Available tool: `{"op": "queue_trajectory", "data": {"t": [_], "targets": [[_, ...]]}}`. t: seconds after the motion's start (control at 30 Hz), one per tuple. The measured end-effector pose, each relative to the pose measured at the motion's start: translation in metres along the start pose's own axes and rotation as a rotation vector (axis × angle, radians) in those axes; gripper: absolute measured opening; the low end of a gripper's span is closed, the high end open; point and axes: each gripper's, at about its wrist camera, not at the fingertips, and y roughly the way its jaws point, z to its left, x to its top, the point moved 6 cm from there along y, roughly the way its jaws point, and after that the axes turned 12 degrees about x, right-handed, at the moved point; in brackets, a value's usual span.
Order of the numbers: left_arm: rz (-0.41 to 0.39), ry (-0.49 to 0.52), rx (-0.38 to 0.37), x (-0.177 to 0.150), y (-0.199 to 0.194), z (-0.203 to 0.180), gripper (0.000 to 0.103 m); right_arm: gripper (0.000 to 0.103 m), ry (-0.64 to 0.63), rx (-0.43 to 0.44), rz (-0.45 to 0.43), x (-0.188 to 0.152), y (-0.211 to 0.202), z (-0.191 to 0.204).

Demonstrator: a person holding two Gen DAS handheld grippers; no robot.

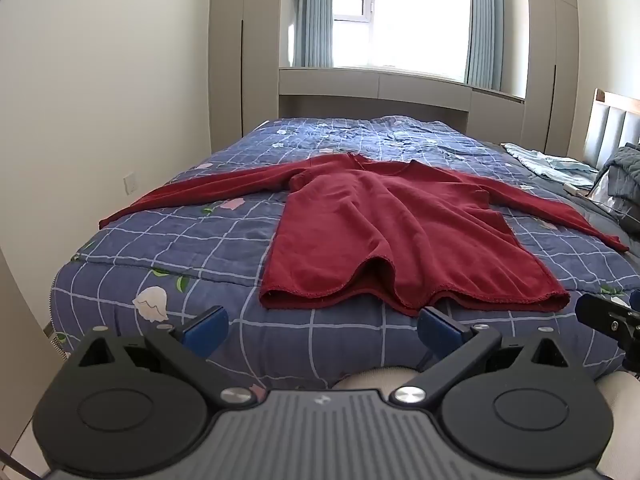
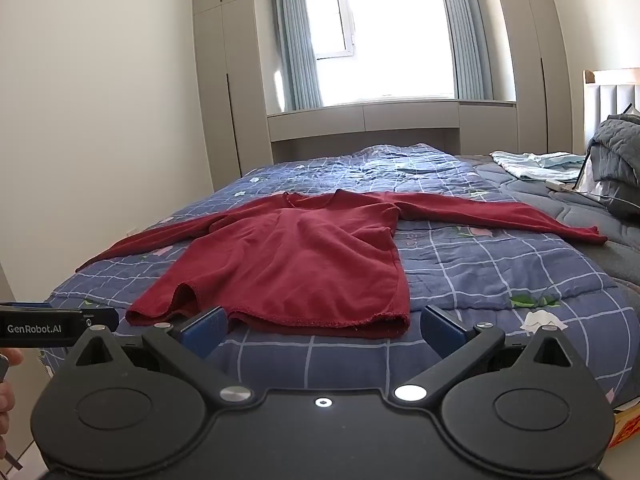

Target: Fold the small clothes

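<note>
A dark red long-sleeved top (image 1: pixel 392 236) (image 2: pixel 296 264) lies flat on the bed with both sleeves spread out sideways, its hem toward me and rumpled into a fold. My left gripper (image 1: pixel 322 330) hovers just short of the hem, open, nothing between its blue pads (image 1: pixel 208 326). My right gripper (image 2: pixel 322 330) is also open and empty, in front of the hem's right part. The right gripper's black tip shows at the right edge of the left wrist view, and the left gripper's body at the left edge of the right wrist view.
The bed has a blue checked quilt (image 1: pixel 192 248) (image 2: pixel 500 272). A grey blanket pile (image 2: pixel 616 160) and light blue cloth (image 2: pixel 536 164) lie by the headboard at right. Wardrobes (image 2: pixel 224 80) and a window (image 2: pixel 380 40) stand behind. A wall is close on the left.
</note>
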Motion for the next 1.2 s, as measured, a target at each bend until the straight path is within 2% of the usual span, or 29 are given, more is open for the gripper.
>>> {"op": "queue_trajectory", "data": {"t": [1.2], "targets": [[0.005, 0.0, 0.0, 0.0013, 0.0023, 0.0035, 0.103, 0.103, 0.008, 0.002, 0.001, -0.0006, 0.0008, -0.0007]]}}
